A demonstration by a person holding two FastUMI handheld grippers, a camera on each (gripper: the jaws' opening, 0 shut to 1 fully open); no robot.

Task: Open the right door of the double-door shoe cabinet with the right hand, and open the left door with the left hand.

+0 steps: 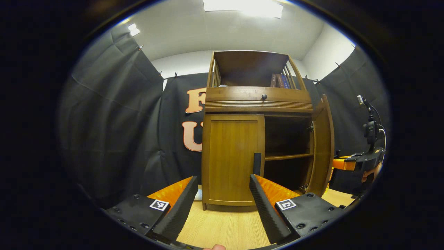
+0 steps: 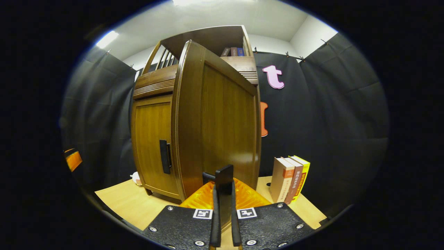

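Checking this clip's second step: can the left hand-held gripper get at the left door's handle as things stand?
Probably yes. The left hand-held gripper is open and faces the closed left door; its handle stands just above the right finger, with nothing between.

One wooden shoe cabinet (image 1: 256, 104) stands at the middle of the frame in the left gripper view. It has two doors: one left door (image 1: 232, 159), closed, and one right door (image 1: 321, 146), swung open at the right of the frame. Each door carries one dark handle; the left door's handle (image 2: 164, 156) shows at the lower left of the right gripper view. One round knob (image 1: 264, 97) sits on the upper front. Three books (image 2: 289, 178) stand on the tabletop (image 2: 128, 203) at lower right. Three more books (image 2: 234, 51) stand in the top shelf. Two claws are present, the left claw (image 1: 222, 187) and the right claw (image 2: 223, 187).
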